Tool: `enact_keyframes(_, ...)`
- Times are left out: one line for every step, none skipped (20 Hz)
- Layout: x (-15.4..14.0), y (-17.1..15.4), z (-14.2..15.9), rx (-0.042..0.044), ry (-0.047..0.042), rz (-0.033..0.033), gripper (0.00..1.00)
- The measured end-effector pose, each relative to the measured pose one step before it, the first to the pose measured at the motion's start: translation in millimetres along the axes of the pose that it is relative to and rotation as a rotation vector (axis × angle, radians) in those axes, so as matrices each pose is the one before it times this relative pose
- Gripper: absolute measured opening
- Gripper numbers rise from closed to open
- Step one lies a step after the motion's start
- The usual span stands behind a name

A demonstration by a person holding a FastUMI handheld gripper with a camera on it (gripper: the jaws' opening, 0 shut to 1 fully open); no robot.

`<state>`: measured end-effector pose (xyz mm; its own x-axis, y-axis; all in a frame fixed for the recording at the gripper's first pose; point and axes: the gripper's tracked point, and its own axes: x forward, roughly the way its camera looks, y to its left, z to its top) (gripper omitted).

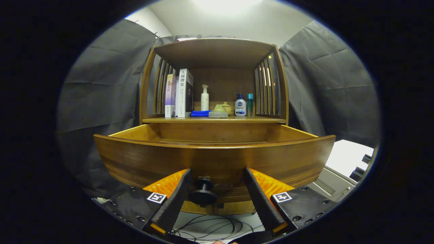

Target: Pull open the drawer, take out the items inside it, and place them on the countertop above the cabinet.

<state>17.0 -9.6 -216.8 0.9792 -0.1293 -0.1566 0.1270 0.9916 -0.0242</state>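
The drawer (213, 159) stands pulled out, its knob (202, 191) sitting right between the gripper (215, 176) fingers, nearer the left one. Jaws are spread wide, clear of the knob, holding nothing. Beyond, bottles (240, 105) and books (179, 93) line the countertop (213, 120).

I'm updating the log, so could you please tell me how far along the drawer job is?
Done: the drawer is pulled well out of the cabinet. In hand: the claw is open, its fingers either side of the drawer knob without pressing on it. Left: the drawer's inside is hidden behind its front panel, so I cannot tell what remains in it. The countertop already holds books, bottles and a blue cloth.
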Motion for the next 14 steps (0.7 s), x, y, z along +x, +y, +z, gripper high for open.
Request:
enact_keyframes(2.42, 2.86, -1.67, 0.00826, 0.01032, 0.00888, 0.98)
enact_keyframes(1.22, -0.37, 0.41, 0.00408, -0.00170, -0.00064, 0.98)
enact_keyframes(1.04, 0.25, 1.50, -0.00467, -0.00843, -0.00185, 0.98)
enact_keyframes(1.81, 0.14, 0.18, -0.00989, -0.00637, -0.00248, 0.98)
enact_keyframes(0.89, -0.55, 1.95, -0.00446, -0.00508, -0.00079, 0.98)
enact_keyframes(2.55, 0.79, -1.04, 0.00299, 0.00361, -0.00022, 0.98)
enact_keyframes(2.30, -0.25, 1.45, 0.00499, -0.00224, -0.00118, 0.98)
enact_keyframes(3.40, 0.53, 0.49, -0.00001, 0.00427, -0.00097, 0.98)
enact_keyframes(4.95, 0.49, 1.57, -0.00035, -0.00302, -0.00142, 0.98)
enact_keyframes(4.35, 0.17, 1.19, -0.00007, 0.00158, -0.00060, 0.98)
enact_keyframes(5.91, 0.45, 0.77, 0.00946, 0.00358, 0.00035, 0.98)
enact_keyframes(5.93, 0.89, 1.10, 0.01273, 0.00669, 0.00122, 0.98)
enact_keyframes(7.17, 0.79, 0.40, 0.01355, 0.00681, 0.00092, 0.98)
enact_keyframes(7.94, 1.00, 2.95, 0.00847, 0.00264, -0.00102, 0.98)
